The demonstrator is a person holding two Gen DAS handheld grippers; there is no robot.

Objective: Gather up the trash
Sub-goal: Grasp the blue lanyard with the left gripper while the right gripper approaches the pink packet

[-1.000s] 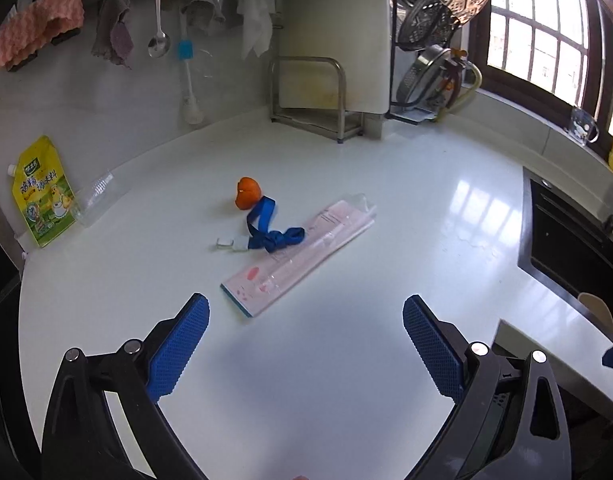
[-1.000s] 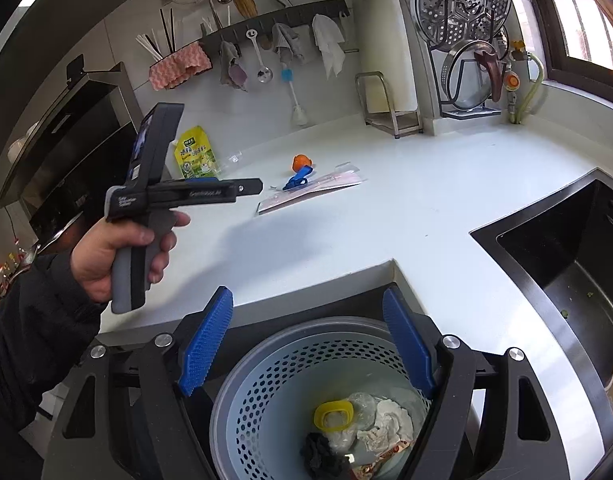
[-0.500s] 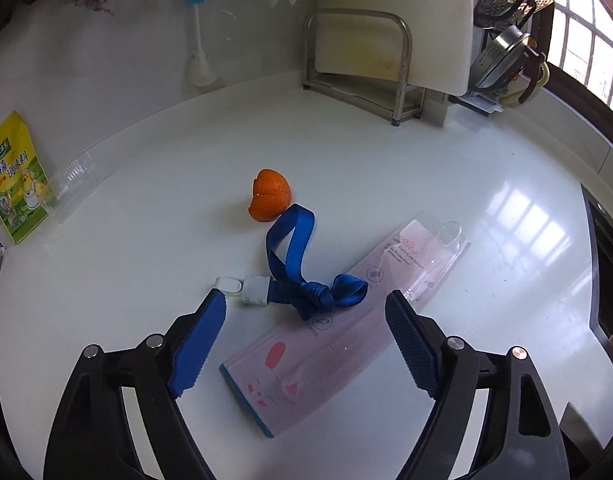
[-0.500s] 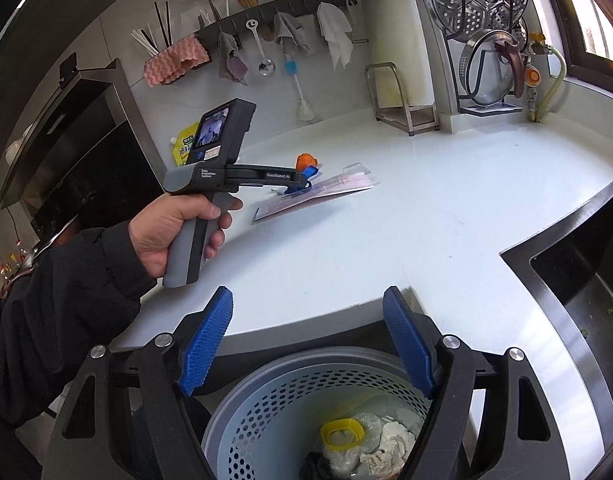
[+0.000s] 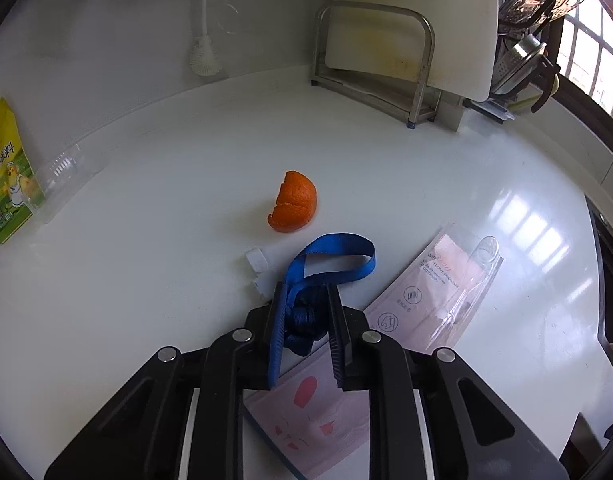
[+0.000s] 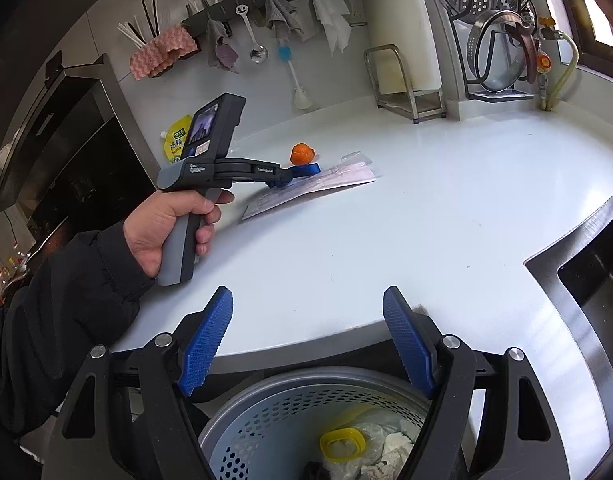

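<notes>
White, glossy stone makes up the countertop [image 5: 154, 208], which curves along a pale backsplash and mirrors the window panes as bright patches. Taking the orange peel [image 5: 293, 202] as the landmark: the blue strap [image 5: 330, 264] lies just in front of it, its loop standing up off the surface and its knotted part clamped between the nearly closed pads of the left gripper [image 5: 304, 322]. A small white clip [image 5: 255, 259] at the strap's end sits beside the peel, on the gripper's near-left side. To the right of the peel and running under the strap is a long pink-and-clear plastic package [image 5: 418, 312], flat on the counter. Far left of the peel, a yellow-green pouch [image 5: 4, 172] leans at the wall with a clear plastic piece [image 5: 64, 168] beside it. Behind the peel stands a metal rack [image 5: 374, 56] holding a white cutting board, and a brush [image 5: 202, 24] hangs on the wall.

From the right wrist view, the right gripper [image 6: 306, 344] hangs with its blue pads spread wide and nothing between them, above a grey perforated bin [image 6: 274, 412] below the counter edge, well in front of the peel [image 6: 301, 153]. The bin holds crumpled wrappers and a yellow ring. A dark sink [image 6: 586, 264] is sunk into the counter off to the right.
</notes>
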